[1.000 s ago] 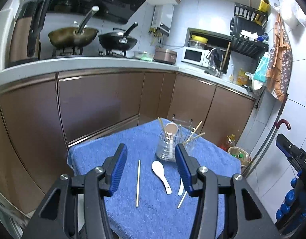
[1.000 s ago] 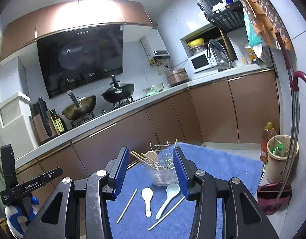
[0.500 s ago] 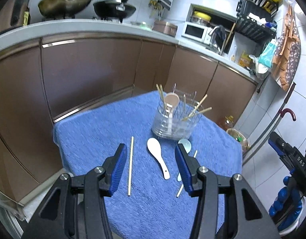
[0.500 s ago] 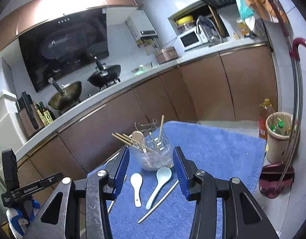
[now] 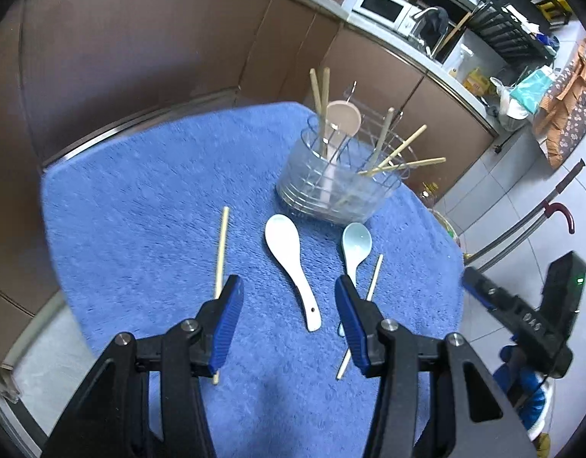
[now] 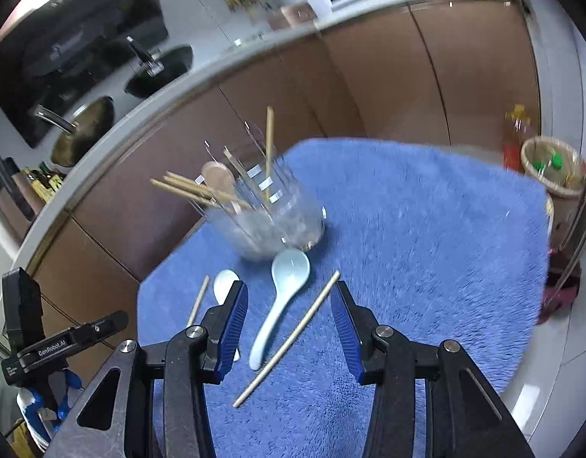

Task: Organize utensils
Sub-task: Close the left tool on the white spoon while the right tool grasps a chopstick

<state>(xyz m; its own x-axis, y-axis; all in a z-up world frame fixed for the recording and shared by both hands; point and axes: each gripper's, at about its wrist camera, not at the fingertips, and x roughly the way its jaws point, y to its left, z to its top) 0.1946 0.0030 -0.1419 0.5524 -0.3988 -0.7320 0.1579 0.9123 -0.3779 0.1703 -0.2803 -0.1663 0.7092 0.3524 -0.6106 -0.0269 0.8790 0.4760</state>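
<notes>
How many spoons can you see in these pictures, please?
3: a white spoon and a pale blue spoon lying on the blue towel, and a tan spoon standing in the clear holder. More may be hidden inside.

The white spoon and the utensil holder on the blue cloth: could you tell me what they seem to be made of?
White spoon: probably glazed ceramic, though melamine is possible; its surface is smooth, glossy and opaque.
Utensil holder: clear plastic or glass with ribbed walls; the chopsticks inside show through it.

Both wrist cams look steeply down, close over the blue towel [image 5: 148,206]. Left views it from the left-front, right from the right-front. Shared: utensil holder [image 5: 331,187] [image 6: 270,225], white spoon [image 5: 289,259], pale blue spoon [image 6: 281,290].
</notes>
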